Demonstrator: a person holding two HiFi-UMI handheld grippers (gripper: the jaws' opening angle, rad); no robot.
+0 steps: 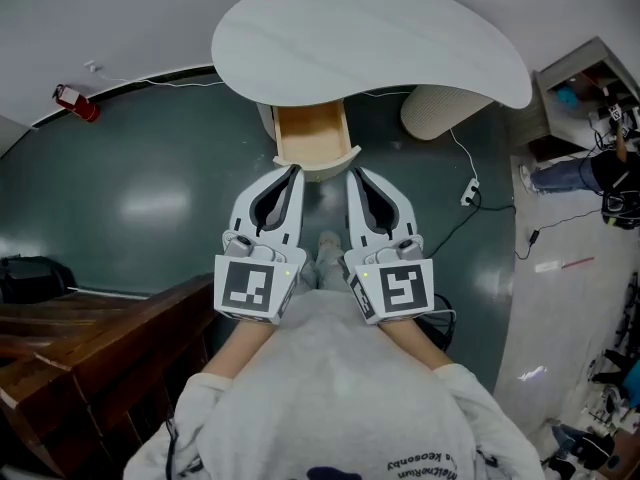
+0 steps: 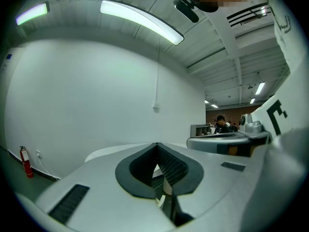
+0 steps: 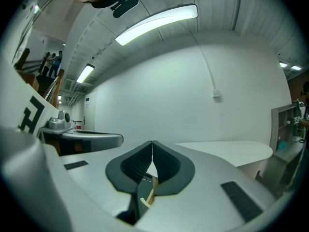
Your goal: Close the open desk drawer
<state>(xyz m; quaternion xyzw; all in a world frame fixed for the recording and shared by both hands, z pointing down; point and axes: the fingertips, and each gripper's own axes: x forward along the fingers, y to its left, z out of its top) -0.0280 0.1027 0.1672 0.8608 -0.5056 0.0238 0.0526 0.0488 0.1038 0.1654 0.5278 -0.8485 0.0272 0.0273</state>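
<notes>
Head view: one desk, one drawer pulled out under its near edge, and two grippers. Left gripper and right gripper have their tips at the drawer's front edge, contact unclear. Bare floor lies either side. Left gripper view: jaws together, empty. Right gripper view: jaws together, empty.

From the person's head, one camera looked steeply down over the left gripper and the right gripper to the white desk and its open drawer, close beyond their tips. A camera riding each gripper sat low behind its own jaws and faced level toward the white wall, with the desktop seen edge-on. Each gripper view caught the other gripper at its inner edge; all three views shared the desk.
</notes>
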